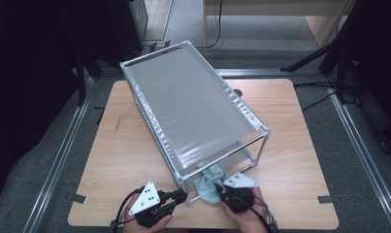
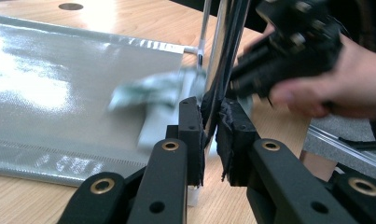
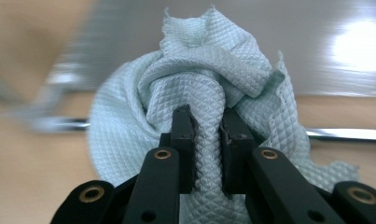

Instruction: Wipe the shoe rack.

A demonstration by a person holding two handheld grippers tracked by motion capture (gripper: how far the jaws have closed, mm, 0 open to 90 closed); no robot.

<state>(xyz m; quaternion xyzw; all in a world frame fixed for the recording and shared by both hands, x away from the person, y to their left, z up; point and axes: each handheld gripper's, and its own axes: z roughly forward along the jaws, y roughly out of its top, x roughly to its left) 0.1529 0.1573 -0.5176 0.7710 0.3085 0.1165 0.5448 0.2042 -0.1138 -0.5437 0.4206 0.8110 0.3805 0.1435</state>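
A: High view had the metal rack (image 1: 193, 104) mid-frame; what was inside?
B: Light-blue cloth (image 1: 210, 182) bunched at its lower-centre open end, right gripper (image 1: 225, 193) pinching it. Left gripper (image 1: 184, 196) clamped the rack's corner post (image 2: 223, 56).

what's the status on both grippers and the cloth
Left gripper shut on rack post. Right gripper shut on cloth, at the rack's near end. Nothing in the way.
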